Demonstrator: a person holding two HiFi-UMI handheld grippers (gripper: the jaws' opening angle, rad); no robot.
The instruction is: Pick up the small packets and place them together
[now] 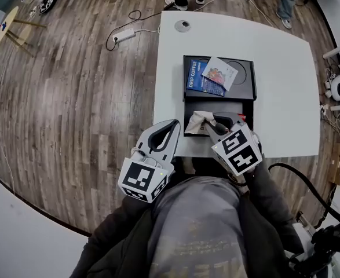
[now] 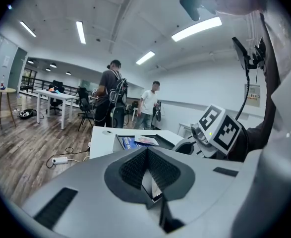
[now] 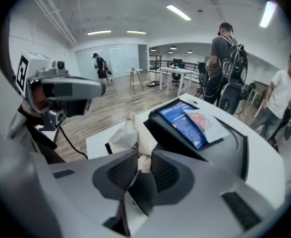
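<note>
Right tool [image 3: 140,155] pinches a crumpled pale packet [image 3: 127,133] over the black tray [image 1: 244,77]; left tool [image 2: 147,152] sits clenched, empty.

A white table [image 1: 285,86] with rounded corners stands on a wood floor [image 1: 71,97]. A round grey cap [image 1: 183,25] is set in the tabletop near the far left corner. Two black trays lie directly on the table, left of its middle: the far tray [image 1: 219,58] and the near tray [image 1: 186,117] touch along one side, and the near one reaches almost to the table's near edge.
</note>
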